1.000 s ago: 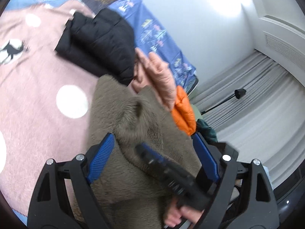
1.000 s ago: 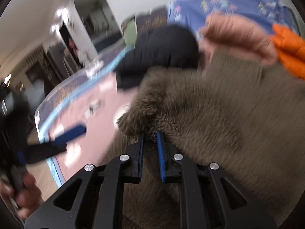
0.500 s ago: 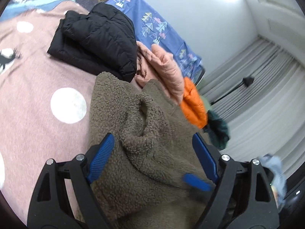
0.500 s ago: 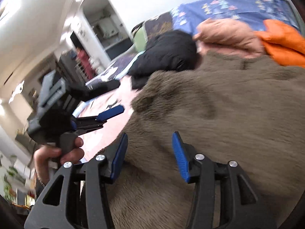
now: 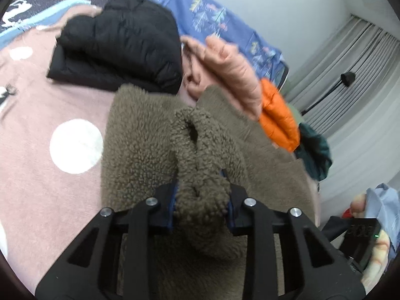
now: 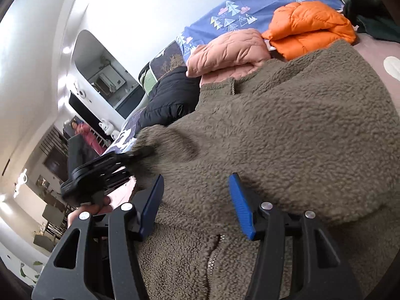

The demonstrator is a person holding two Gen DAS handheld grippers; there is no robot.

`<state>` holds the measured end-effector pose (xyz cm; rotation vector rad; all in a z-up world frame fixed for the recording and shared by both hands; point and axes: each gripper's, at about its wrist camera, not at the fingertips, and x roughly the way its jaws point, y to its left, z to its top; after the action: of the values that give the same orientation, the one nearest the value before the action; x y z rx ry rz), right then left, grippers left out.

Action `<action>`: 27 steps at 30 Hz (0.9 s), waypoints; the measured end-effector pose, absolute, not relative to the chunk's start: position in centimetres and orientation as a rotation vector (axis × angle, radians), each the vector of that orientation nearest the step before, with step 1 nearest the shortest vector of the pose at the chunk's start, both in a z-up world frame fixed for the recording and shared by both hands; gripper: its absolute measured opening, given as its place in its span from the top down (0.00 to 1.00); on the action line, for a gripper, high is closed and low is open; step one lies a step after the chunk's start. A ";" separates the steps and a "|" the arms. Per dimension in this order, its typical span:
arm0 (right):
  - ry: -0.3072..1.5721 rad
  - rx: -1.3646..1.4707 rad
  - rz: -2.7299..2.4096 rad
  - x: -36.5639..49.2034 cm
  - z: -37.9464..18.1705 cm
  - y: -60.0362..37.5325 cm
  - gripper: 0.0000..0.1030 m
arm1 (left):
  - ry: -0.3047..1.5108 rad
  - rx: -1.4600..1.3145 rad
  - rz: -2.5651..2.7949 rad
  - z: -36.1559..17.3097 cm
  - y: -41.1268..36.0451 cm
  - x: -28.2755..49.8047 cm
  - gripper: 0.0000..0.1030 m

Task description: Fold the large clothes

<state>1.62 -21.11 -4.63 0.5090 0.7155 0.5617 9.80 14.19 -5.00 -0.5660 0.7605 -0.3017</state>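
Left wrist view, left to right: a pink bedspread (image 5: 37,130) with white dots fills the left of the frame; a folded black puffer jacket (image 5: 120,42) lies at upper centre, a folded peach quilted jacket (image 5: 230,65) touches it on the right, an orange puffer jacket (image 5: 277,115) follows, and a dark green garment (image 5: 315,150) lies at the right edge. A blue patterned sheet (image 5: 220,22) runs behind them against the wall. Grey curtains (image 5: 350,75) occupy the upper right.

The brown fleece jacket (image 5: 140,145) lies on the bedspread at lower centre, its far edge touching the black and peach jackets. A raised fold of the fleece sits between the fingers of the left gripper (image 5: 201,195). The jaws are closing, and both pads press against the fold.

Right wrist view, left to right: the left gripper (image 6: 100,175) appears at centre left, held in a hand (image 6: 92,208), at the fleece's left edge. The fleece jacket (image 6: 287,137) fills the centre and right; its zipper (image 6: 215,252) runs along the bottom. The right gripper (image 6: 197,205) hangs over the fleece with its jaws about half apart and opening; fleece lies below the gap, and the blue pads grip nothing.

Open bedspread lies left of the fleece; the stacked jackets bound its far side.
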 end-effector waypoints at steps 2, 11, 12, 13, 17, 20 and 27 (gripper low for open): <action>0.692 0.507 0.558 1.6 -4.0 -21.7 0.46 | 0.744 -0.566 -0.314 -4.1 14.5 8.8 0.71; 0.698 0.551 0.500 2.1 -5.3 -24.7 0.37 | 0.843 -0.569 -0.260 -8.6 15.3 8.4 0.63; 0.693 0.548 0.496 1.5 -5.1 -25.2 0.37 | 0.830 -0.581 -0.279 -8.3 15.5 8.0 0.59; 0.688 0.541 0.487 1.1 -4.9 -25.7 0.37 | 0.818 -0.581 -0.291 -7.9 15.7 7.6 0.48; 0.654 0.495 0.431 -2.0 -4.0 -29.0 0.36 | 0.709 -0.512 -0.221 -5.4 17.3 3.7 0.21; 0.629 0.445 0.354 -5.0 -3.7 -32.0 0.34 | 0.699 -0.493 -0.193 -4.6 19.1 0.3 0.21; 0.687 0.457 0.232 -11.3 -6.0 -37.9 0.33 | 0.739 -0.495 -0.146 -5.4 22.3 -8.6 0.21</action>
<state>-11.32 -37.93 -6.02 0.4569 0.6870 0.2317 -8.63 22.31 -5.40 -0.4953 0.7386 -0.1461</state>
